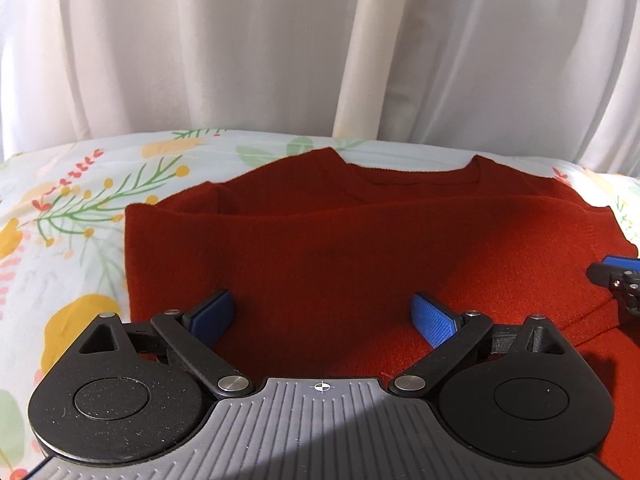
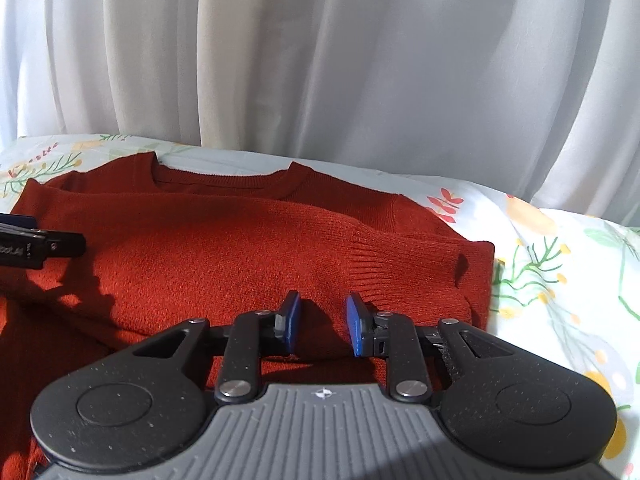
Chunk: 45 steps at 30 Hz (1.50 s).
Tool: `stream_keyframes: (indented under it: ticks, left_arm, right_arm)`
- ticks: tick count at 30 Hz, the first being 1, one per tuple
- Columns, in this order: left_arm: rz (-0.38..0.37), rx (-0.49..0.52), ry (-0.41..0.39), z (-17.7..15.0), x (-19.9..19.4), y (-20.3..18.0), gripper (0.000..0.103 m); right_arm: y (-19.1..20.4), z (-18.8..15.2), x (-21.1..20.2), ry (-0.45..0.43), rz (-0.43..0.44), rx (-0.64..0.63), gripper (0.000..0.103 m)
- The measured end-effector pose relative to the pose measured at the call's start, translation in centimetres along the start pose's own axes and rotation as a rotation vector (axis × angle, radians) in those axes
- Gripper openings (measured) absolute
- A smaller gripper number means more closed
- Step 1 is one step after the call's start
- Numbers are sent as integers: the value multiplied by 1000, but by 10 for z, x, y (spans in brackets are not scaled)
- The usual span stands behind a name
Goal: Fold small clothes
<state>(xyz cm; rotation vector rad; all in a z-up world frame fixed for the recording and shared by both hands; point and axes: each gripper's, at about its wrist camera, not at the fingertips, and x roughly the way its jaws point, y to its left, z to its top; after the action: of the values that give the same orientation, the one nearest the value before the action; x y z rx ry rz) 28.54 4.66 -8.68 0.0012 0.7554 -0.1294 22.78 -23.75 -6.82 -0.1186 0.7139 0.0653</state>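
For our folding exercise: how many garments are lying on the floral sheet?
1: a rust-red sweater lies partly folded on the floral sheet before the white curtain. Others could be hidden outside both views.

A: Left wrist view: set behind the left tool [image 1: 322, 316], angled down, close over the red sweater [image 1: 320, 240].

B: Right wrist view: likewise. Sweater, floral bedsheet [image 2: 560, 264] and white curtain [image 2: 320, 60] are shared.

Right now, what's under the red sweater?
The red sweater lies on a flowery sheet, which shows all around it. A folded sleeve rests on top. Whatever is beneath the sheet is hidden.
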Motion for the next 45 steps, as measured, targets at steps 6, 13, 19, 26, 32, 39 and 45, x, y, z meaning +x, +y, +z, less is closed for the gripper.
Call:
stream_keyframes:
  ticks: [6,13,19,26,32,39,45]
  left_arm:
    - [1,0,16,-3,-8,2,99]
    - [19,10,30,-9,-16,0,99]
    - [14,-82,82,-14,-32,10,98]
    - [-44,-116,115,-54,-115,28,97]
    - [49,-191,232,-112,-179,54,97]
    - [-12,-265,334,-140,-201,63,92]
    - [-45,-306,394,-161,-210,66,74]
  right_arm:
    - [-5,5,-4,59,24,32,23]
    - [-3,3,-12,71,22,-3,24]
    - [-7,-3,-20,63,23,-11,28]
    - [-50,-49,-84,190,268,191,35]
    - [-91,-118,-172,311,230,345,42]
    - [-95,-147,-202,365,247,373,43]
    - [-101,-148,-204,379,249,354,43]
